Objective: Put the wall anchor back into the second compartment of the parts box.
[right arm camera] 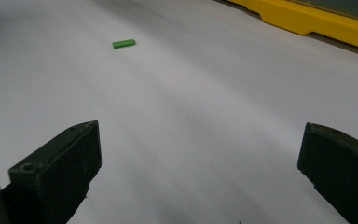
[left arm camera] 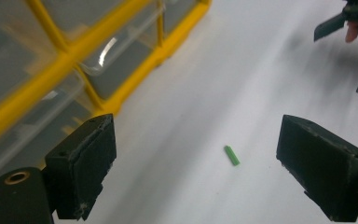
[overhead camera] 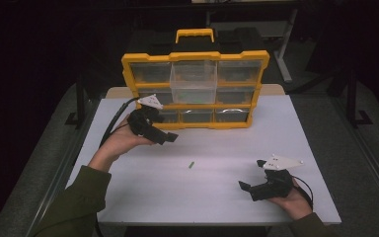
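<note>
A small green piece (overhead camera: 191, 165) lies flat on the white table (overhead camera: 143, 197), between the two grippers. My left gripper (overhead camera: 170, 138) hovers in front of the lower left of the yellow organizer (overhead camera: 195, 55), pointing toward the piece. Its jaws stand open with nothing between them; in the left gripper view (left arm camera: 196, 128) the green piece (left arm camera: 231, 155) lies on the table beyond them. My right gripper (overhead camera: 251, 174) rests low at the front right, open and empty (right arm camera: 200, 133), with the green piece (right arm camera: 123, 44) well ahead of it to the left.
The organizer stands upright at the back of the table, with a yellow frame, a handle on top and clear drawers. One clear middle drawer (overhead camera: 194, 81) sticks out toward me. The right gripper (left arm camera: 347, 56) shows far off in the left gripper view.
</note>
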Demonstrator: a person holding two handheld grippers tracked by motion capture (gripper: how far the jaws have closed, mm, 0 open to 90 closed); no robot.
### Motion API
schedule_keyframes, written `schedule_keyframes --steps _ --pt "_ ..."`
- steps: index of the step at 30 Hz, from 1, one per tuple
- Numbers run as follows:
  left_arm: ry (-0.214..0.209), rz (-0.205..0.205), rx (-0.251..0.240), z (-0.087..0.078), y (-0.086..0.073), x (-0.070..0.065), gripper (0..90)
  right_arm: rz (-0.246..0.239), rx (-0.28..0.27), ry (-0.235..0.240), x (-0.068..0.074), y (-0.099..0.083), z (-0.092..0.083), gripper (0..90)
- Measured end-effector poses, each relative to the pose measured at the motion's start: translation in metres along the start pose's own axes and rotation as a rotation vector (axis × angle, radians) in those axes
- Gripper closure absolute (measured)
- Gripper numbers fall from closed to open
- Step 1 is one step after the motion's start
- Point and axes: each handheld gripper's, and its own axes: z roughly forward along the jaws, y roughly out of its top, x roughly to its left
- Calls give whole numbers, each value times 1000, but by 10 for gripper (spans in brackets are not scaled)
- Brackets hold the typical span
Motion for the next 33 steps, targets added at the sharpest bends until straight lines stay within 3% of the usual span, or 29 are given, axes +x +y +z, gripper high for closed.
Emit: schedule_keyframes --steps 1,7,9,14,16,23,24,25,26,28,29,30,32,33 --pt "-6 -19 -17 5 -3 -2 119 -1 -1 0 0 0 0 0" --pt "-8 10 28 30 -19 -5 119 -2 2 1 0 0 0 0" --pt "-6 -22 9 41 -24 -9 119 -2 3 2 0 0 0 0" --pt "-20 -43 7 62 -31 -17 120 -2 3 2 0 0 0 0" --pt "-18 -25 26 68 -32 -18 121 -3 4 2 0 0 1 0" --pt "-34 -43 43 86 -36 -24 134 1 6 2 0 0 1 0" --pt "-33 -15 70 88 -37 -24 134 0 6 2 0 0 1 0" --pt "-29 -12 80 89 -38 -25 134 -1 7 2 0 0 1 0" --pt "-31 -50 55 92 -39 -27 136 -4 7 1 -1 -1 1 0" --pt "-45 -31 78 94 -41 -26 148 0 6 1 0 0 1 0" --pt "-44 -51 65 97 -41 -29 154 -1 7 1 0 0 1 0" --pt "-39 -15 94 97 -42 -29 173 -3 7 0 0 -1 1 0" --pt "-35 -29 83 100 -42 -33 204 -5 8 -1 0 -1 1 0" --pt "-37 0 102 100 -43 -33 236 -6 8 -1 0 -1 1 0"
